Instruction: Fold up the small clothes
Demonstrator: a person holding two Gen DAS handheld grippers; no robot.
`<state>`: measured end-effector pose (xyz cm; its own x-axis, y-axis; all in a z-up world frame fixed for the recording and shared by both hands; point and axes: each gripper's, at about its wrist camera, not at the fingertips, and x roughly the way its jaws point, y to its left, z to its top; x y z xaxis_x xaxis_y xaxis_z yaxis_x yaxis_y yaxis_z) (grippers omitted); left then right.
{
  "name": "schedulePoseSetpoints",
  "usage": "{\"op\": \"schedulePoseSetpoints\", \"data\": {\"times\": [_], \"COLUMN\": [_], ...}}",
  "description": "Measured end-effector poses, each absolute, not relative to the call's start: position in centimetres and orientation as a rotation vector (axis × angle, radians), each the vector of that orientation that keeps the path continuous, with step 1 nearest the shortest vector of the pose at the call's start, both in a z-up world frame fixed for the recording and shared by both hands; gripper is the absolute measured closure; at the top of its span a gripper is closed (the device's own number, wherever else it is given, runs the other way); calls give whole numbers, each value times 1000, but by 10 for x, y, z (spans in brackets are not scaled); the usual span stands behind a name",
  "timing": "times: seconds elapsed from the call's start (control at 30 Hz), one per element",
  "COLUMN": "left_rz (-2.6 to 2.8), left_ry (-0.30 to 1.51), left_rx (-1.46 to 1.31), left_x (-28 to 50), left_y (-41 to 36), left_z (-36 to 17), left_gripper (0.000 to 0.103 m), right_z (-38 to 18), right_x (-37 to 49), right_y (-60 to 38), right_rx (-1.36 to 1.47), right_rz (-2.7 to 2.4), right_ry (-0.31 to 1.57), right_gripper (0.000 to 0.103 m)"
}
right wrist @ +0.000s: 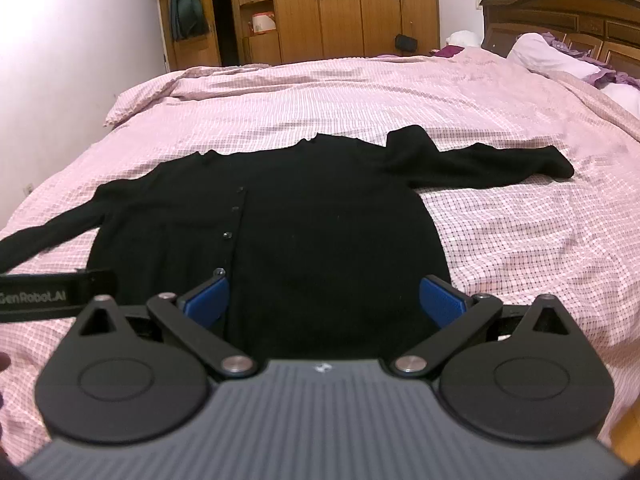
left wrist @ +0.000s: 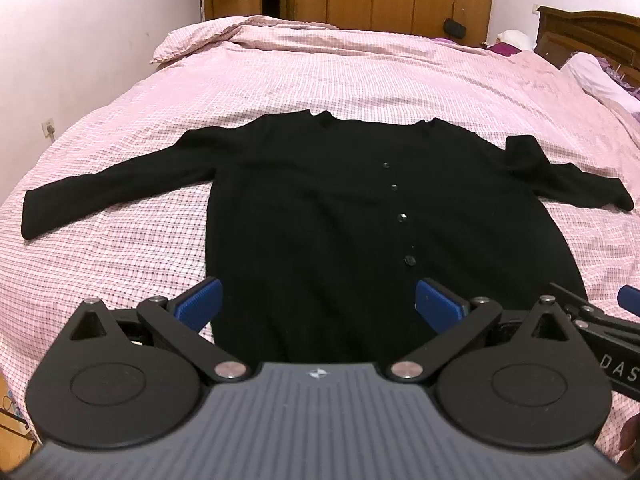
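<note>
A black buttoned cardigan point(left wrist: 320, 208) lies flat on the pink checked bed cover point(left wrist: 120, 240), collar away from me, both sleeves spread sideways. Its right sleeve point(left wrist: 560, 176) is rumpled near the shoulder. My left gripper point(left wrist: 318, 302) hovers open over the cardigan's near hem, blue pads wide apart, nothing between them. In the right wrist view the same cardigan point(right wrist: 312, 216) fills the middle, and my right gripper point(right wrist: 324, 300) stands open above the hem's right half. The right gripper's finger point(left wrist: 628, 298) shows at the left view's right edge; the left gripper's body point(right wrist: 52, 294) shows at the right view's left edge.
The bed cover point(right wrist: 520, 240) spreads wide on all sides of the cardigan. Pillows point(right wrist: 548, 56) and a dark wooden headboard point(right wrist: 580, 12) lie at the right. Wooden wardrobes point(right wrist: 352, 8) stand behind the bed, a white wall point(left wrist: 80, 40) at the left.
</note>
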<state>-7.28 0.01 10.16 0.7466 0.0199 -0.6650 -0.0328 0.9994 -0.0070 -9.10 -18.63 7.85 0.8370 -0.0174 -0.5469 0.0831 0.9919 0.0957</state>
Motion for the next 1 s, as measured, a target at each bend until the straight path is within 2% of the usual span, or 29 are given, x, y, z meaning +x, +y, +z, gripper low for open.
{"op": "schedulePoseSetpoints", "data": {"times": [1.0], "left_rz": [31], "left_ry": [740], "left_rx": [-19], "left_x": [-73], "left_y": [1], "left_z": [98], "left_gripper": [0], "right_z": [79], "right_x": [-90], "right_y": [-186], "right_rx": [118], "right_rz": [-51], "right_ry": [577], "right_gripper": [0]}}
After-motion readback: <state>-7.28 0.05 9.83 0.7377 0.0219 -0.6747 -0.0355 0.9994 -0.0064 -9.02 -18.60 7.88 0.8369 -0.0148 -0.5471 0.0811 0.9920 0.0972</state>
